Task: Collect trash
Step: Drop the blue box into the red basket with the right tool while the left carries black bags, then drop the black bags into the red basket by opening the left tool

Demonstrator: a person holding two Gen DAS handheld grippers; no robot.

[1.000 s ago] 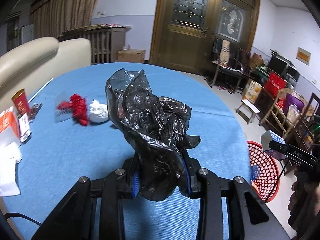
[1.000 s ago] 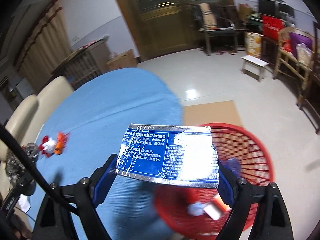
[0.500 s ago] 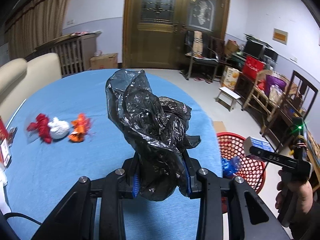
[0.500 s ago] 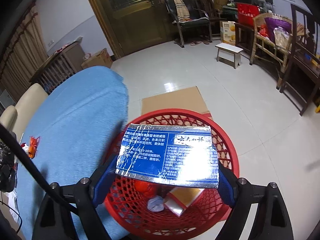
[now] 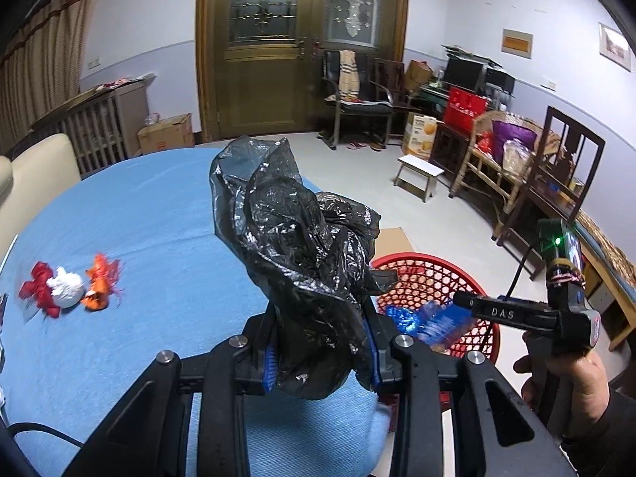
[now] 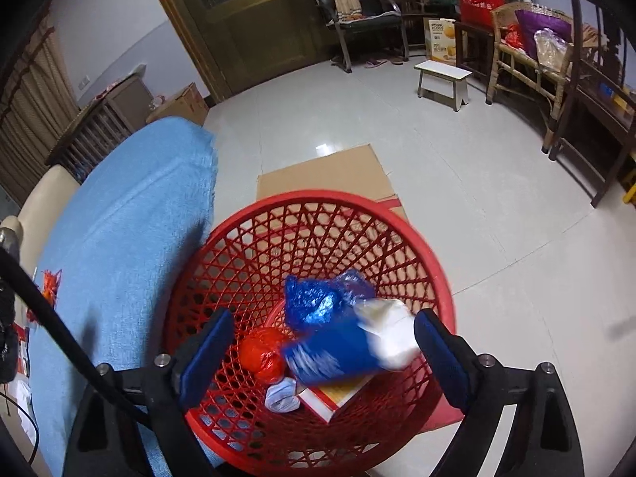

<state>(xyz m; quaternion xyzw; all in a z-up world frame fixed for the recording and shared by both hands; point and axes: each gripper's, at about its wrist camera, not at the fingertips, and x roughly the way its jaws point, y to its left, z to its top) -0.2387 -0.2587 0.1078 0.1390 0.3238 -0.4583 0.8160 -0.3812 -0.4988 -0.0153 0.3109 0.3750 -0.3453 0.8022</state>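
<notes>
My left gripper (image 5: 320, 365) is shut on a crumpled black plastic bag (image 5: 302, 270), held above the edge of the blue-clothed table (image 5: 139, 218). My right gripper (image 6: 324, 348) hangs over the red mesh basket (image 6: 318, 198) on the floor. Its jaws are opening and the pads stand clear of the blue box (image 6: 338, 353). That box is blurred and tilted, dropping into the basket. The left wrist view shows the same blue box (image 5: 433, 322) above the basket (image 5: 457, 274). Red, white and orange wrappers (image 5: 67, 290) lie on the table at the left.
The basket holds a red ball (image 6: 262, 353), blue plastic (image 6: 314, 302), a white scrap (image 6: 282, 395) and a flat carton (image 6: 338, 395). It stands on cardboard (image 6: 326, 171) beside the table (image 6: 119, 218). A person's hand (image 5: 568, 377) holds the right tool. A stool (image 6: 441, 79) and chairs line the far wall.
The right gripper moved from the table edge to over the basket and let go of the blue box, which now falls. The left gripper swung toward the basket side with the bag.
</notes>
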